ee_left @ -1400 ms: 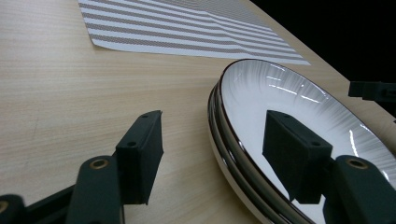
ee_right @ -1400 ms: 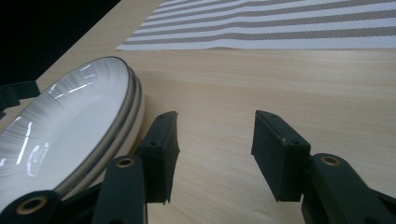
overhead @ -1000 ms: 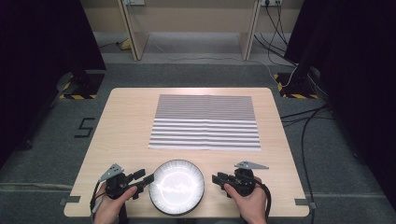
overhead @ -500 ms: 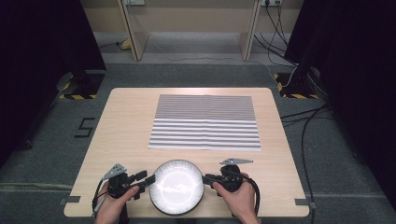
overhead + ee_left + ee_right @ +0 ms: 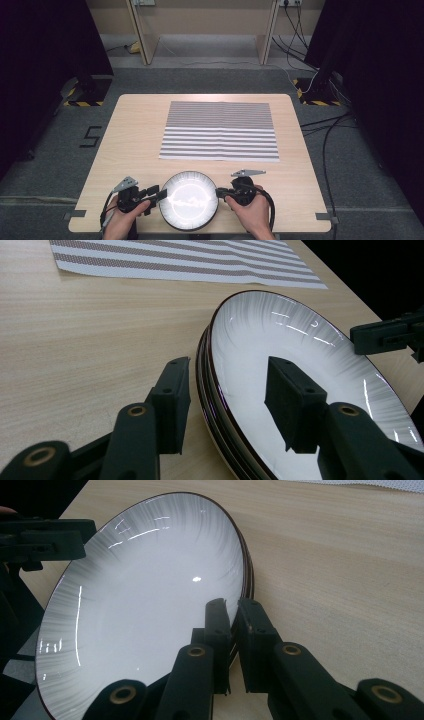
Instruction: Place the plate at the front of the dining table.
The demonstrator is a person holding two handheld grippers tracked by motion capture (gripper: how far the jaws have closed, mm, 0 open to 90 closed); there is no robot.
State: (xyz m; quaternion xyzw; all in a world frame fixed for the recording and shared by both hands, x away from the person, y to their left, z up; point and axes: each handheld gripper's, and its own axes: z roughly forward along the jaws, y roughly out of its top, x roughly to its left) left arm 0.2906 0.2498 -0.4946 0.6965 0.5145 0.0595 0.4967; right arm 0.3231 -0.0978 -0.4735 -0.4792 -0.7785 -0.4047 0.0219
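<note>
A stack of white plates with dark rims sits at the table's near edge. My left gripper is at its left side. In the left gripper view its jaws straddle the rim, one outside and one over the white plate; they have just been closing, and the pads stand clear of the rim. My right gripper is at the stack's right side. In the right gripper view its jaws have just been closing and now pinch the plate's rim.
A grey-striped placemat lies flat on the far half of the wooden table. The stack sits close to the table's front edge. Cables run over the floor at the right, and dark curtains stand on both sides.
The right gripper has slid left up to the plate and its jaws have narrowed onto the rim. The left gripper stayed in place and its jaws have narrowed a little.
</note>
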